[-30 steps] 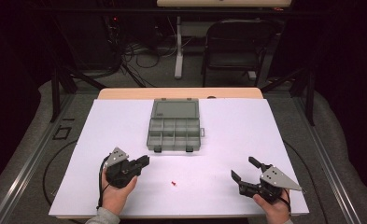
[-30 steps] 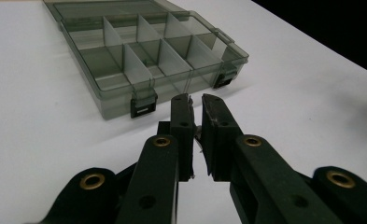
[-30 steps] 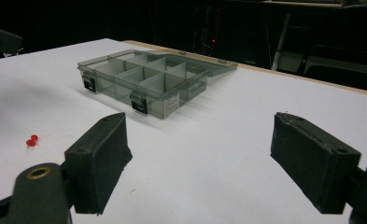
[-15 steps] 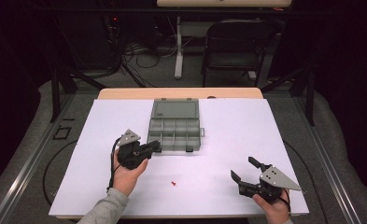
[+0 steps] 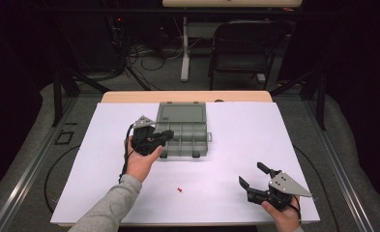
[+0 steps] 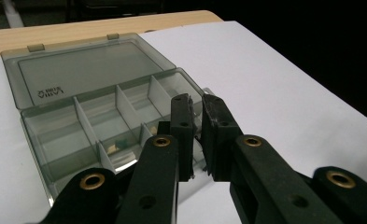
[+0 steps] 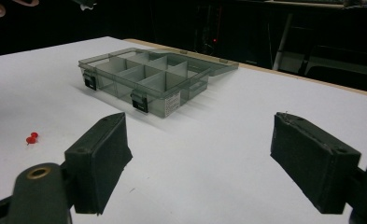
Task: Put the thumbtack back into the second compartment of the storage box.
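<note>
The compartment box sits lid-open at the table's far middle, so I hold my left gripper over its near-left cells, jaws nearly closed; whether anything is pinched, I cannot tell. My right gripper rests near-right, jaws wide, likely for the red pushpin.

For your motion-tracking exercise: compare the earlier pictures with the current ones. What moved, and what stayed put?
The left gripper travelled away from the person, from the bare sheet to the compartment box's front-left corner, its fingers nearly closed. The right gripper stayed open at the near right. The box and the red pushpin did not move.
</note>
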